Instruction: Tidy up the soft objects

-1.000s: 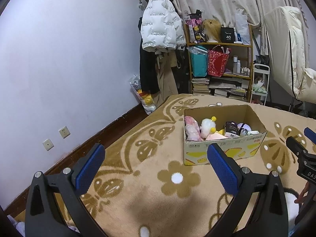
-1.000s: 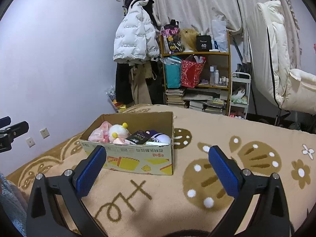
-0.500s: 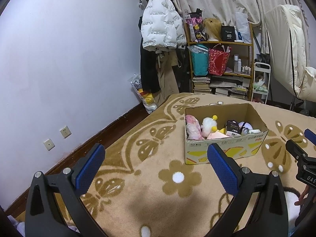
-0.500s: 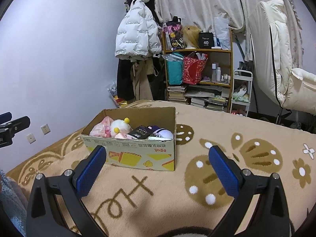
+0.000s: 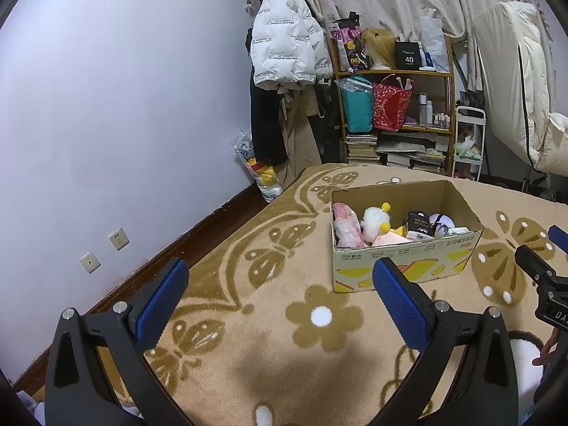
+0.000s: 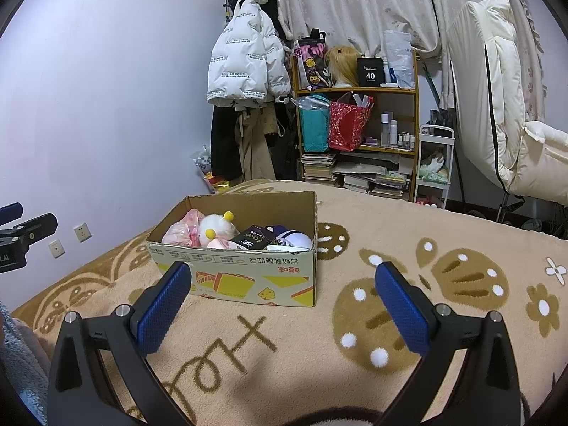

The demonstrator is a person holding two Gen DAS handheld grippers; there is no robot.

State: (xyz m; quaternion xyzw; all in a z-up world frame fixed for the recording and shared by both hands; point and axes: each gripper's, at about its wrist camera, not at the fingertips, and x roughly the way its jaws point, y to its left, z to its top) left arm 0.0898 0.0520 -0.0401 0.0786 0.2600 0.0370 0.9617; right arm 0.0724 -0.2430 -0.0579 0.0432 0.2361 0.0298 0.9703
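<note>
An open cardboard box point(image 5: 404, 266) point(image 6: 241, 273) sits on a tan patterned blanket point(image 5: 269, 319) point(image 6: 355, 348). Inside lie a pink bagged item point(image 5: 346, 225) point(image 6: 181, 229), a white fluffy plush with yellow balls point(image 5: 374, 218) point(image 6: 216, 227), a dark packet point(image 6: 254, 239) and a white and purple soft item point(image 6: 294, 238). My left gripper point(image 5: 280, 291) hovers open and empty, short of the box and to its left. My right gripper point(image 6: 282, 291) is open and empty, just in front of the box's near wall.
A wooden shelf point(image 6: 358, 135) with bags, books and bottles stands at the far wall beside hanging coats point(image 6: 245, 71). A white cart point(image 6: 435, 163) and a cream recliner point(image 6: 497, 106) are at the right. The lilac wall point(image 5: 106, 106) with sockets runs along the blanket's left edge.
Both grippers have drifted slightly back and up from the box, which sits a little lower in each view. Both stay open and empty.
</note>
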